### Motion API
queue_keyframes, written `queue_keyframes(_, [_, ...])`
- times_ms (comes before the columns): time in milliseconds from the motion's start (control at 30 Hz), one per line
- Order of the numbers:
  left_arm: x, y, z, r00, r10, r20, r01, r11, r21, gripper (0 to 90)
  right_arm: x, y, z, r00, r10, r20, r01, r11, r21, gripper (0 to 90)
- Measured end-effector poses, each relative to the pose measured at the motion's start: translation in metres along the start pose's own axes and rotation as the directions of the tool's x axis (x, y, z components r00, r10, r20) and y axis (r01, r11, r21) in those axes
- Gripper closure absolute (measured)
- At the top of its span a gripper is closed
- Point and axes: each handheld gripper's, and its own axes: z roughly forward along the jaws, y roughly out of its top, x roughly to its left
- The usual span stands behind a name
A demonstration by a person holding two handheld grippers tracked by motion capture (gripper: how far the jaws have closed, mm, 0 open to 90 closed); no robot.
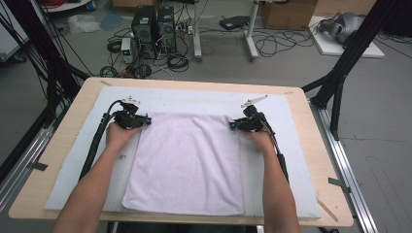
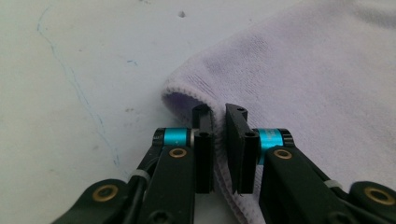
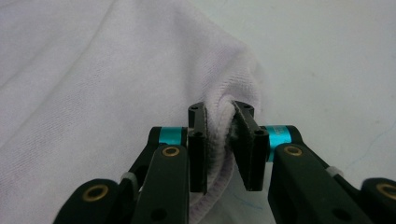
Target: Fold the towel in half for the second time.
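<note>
**Inspector:** State the grips.

**Operator:** My left gripper [image 1: 144, 120] has its jaws clamped on the far left corner of the lilac towel [image 1: 189, 160]; my right gripper [image 1: 234, 125] is clamped on the far right corner, hem bunched between the pads.

**Inspector:** Position and margins?

**Operator:** The towel lies flat, centred on the white mat [image 1: 286, 145]. I see bare mat on both sides and beyond the far edge; the near hem sits just inside the mat's front edge.

Wooden table [image 1: 63, 160]; white mat [image 1: 73, 170] on it; lilac towel [image 1: 189, 165] flat on mat.
</note>
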Motion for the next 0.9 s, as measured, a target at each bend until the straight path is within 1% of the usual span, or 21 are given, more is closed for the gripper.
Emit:
queue_keyframes(67, [0.0,0.0,0.0,0.9999,-0.016,0.001,0.016,0.9999,-0.005,84.1,0.0,0.0,-0.001,0.9998,0.01,-0.017,-0.01,1.0,-0.003,80.2])
queue_keyframes(100, [0.001,0.0,-0.001,0.9998,-0.018,0.0,0.018,0.9998,-0.005,84.5,0.0,0.0,-0.001,0.9998,0.007,-0.017,-0.007,1.0,0.0,81.0])
queue_keyframes(167, [0.001,0.001,-0.004,0.9999,-0.013,-0.008,0.013,0.9998,-0.013,85.0,0.003,0.003,-0.003,0.9998,-0.016,-0.012,0.016,1.0,0.004,81.9])
queue_keyframes(200, [0.002,0.002,-0.006,0.9999,-0.013,-0.007,0.013,0.9997,-0.022,85.1,0.003,0.004,-0.005,0.9996,-0.028,-0.005,0.028,1.0,-0.001,82.0])
queue_keyframes(267, [0.002,0.005,-0.012,0.9999,-0.014,-0.005,0.013,0.9985,-0.052,85.1,0.004,0.006,-0.01,0.9996,-0.029,0.002,0.029,0.999,-0.016,82.2])
queue_keyframes(333, [0.001,0.008,-0.019,1.0,0.001,0.0,-0.001,0.9965,-0.083,85.2,0.004,0.008,-0.019,0.9993,-0.036,0.01,0.036,0.998,-0.043,82.3])
queue_keyframes(367, [0.0,0.01,-0.023,1.0,0.009,0.001,-0.008,0.995,-0.099,85.2,0.005,0.009,-0.022,0.9993,-0.035,0.012,0.035,0.998,-0.049,82.3])
queue_keyframes(433, [-0.001,0.014,-0.033,0.9997,0.025,-0.004,-0.025,0.9909,-0.132,85.2,0.008,0.012,-0.029,0.9982,-0.056,0.022,0.058,0.996,-0.072,82.4])
queue_keyframes(500, [-0.001,0.016,-0.041,0.9996,0.026,-0.005,-0.027,0.9865,-0.162,85.3,0.012,0.017,-0.038,0.9977,-0.063,0.027,0.065,0.993,-0.097,82.4])
queue_keyframes(567, [-0.002,0.022,-0.048,0.9994,0.033,-0.007,-0.034,0.9832,-0.179,85.3,0.014,0.025,-0.049,0.9963,-0.076,0.038,0.081,0.987,-0.136,82.5])
queue_keyframes(600, [-0.002,0.026,-0.052,0.9991,0.042,-0.01,-0.043,0.9812,-0.188,85.3,0.016,0.027,-0.053,0.9955,-0.084,0.045,0.09,0.985,-0.147,82.5])
queue_keyframes(700, [-0.007,0.034,-0.061,0.998,0.062,-0.009,-0.063,0.9738,-0.219,85.2,0.02,0.037,-0.063,0.9938,-0.096,0.058,0.104,0.981,-0.162,82.4])
queue_keyframes(733, [-0.008,0.034,-0.062,0.9978,0.066,-0.009,-0.066,0.9731,-0.221,85.2,0.021,0.038,-0.065,0.9942,-0.089,0.06,0.098,0.981,-0.166,82.3])
queue_keyframes(833, [-0.01,0.032,-0.064,0.9962,0.087,0.006,-0.084,0.9766,-0.198,85.2,0.022,0.035,-0.067,0.9963,-0.073,0.045,0.079,0.984,-0.16,82.2])
queue_keyframes(867, [-0.012,0.03,-0.066,0.9957,0.092,0.01,-0.089,0.9753,-0.202,85.3,0.022,0.033,-0.068,0.9966,-0.072,0.04,0.078,0.984,-0.163,82.2])
queue_keyframes(900, [-0.013,0.028,-0.068,0.9945,0.105,0.008,-0.101,0.9744,-0.201,85.4,0.023,0.03,-0.068,0.9968,-0.072,0.033,0.077,0.983,-0.165,82.2])
